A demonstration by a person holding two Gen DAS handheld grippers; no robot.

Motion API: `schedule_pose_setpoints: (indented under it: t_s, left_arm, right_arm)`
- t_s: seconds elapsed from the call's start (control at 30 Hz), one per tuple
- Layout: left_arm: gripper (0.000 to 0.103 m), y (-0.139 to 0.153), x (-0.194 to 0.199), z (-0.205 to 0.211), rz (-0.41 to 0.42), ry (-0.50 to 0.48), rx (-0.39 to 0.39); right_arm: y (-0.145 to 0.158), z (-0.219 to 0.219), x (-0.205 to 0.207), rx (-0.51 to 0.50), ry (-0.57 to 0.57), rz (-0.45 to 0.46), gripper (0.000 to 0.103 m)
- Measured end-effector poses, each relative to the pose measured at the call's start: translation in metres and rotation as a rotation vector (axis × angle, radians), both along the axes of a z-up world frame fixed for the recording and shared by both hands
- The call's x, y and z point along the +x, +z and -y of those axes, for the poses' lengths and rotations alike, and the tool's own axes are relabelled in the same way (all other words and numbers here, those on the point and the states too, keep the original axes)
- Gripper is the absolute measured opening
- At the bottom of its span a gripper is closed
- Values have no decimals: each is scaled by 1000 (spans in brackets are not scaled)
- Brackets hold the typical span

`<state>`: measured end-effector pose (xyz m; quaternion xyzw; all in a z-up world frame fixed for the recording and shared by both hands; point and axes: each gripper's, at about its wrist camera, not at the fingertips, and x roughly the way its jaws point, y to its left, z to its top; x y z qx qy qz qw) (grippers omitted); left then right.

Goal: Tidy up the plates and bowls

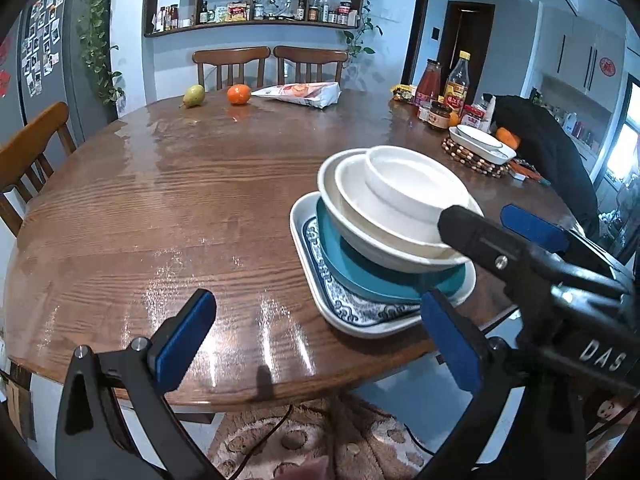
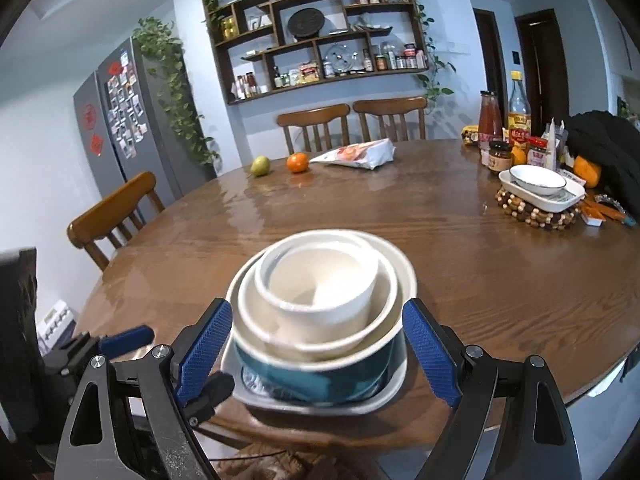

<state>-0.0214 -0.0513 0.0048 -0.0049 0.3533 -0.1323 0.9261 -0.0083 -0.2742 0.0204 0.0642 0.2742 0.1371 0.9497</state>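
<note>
Near the table's front edge stands a stack: a patterned rectangular plate (image 1: 348, 326), a teal plate (image 1: 360, 276), then a wide white bowl (image 1: 360, 236) with smaller white bowls (image 1: 408, 184) nested inside. My right gripper (image 2: 318, 350) is open at the stack's near side. Its blue pads (image 2: 430, 352) flank the teal plate (image 2: 320, 376) without visibly pressing on it. My left gripper (image 1: 316, 340) hangs open and empty over the table edge, left of the stack. A white dish holding a bowl (image 2: 538, 184) rests on a beaded trivet at the right.
On the round wooden table (image 1: 160, 220) lie a pear (image 1: 194, 96), an orange (image 1: 239, 94) and a snack bag (image 1: 304, 94) at the far side. Bottles and jars (image 1: 444, 92) and a black garment (image 1: 548, 148) crowd the right. Wooden chairs (image 1: 28, 152) surround it.
</note>
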Motion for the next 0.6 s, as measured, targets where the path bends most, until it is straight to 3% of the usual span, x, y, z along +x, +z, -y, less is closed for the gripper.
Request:
schedule_pose_setpoints:
  t_s: [0.33, 0.6]
  left_arm:
    - [102, -15, -6, 5, -33, -7, 39]
    - [102, -21, -8, 5, -52, -11, 48]
  right_arm:
    - [-22, -1, -8, -12, 31, -46, 88]
    - [-23, 4, -16, -40, 10, -21, 88]
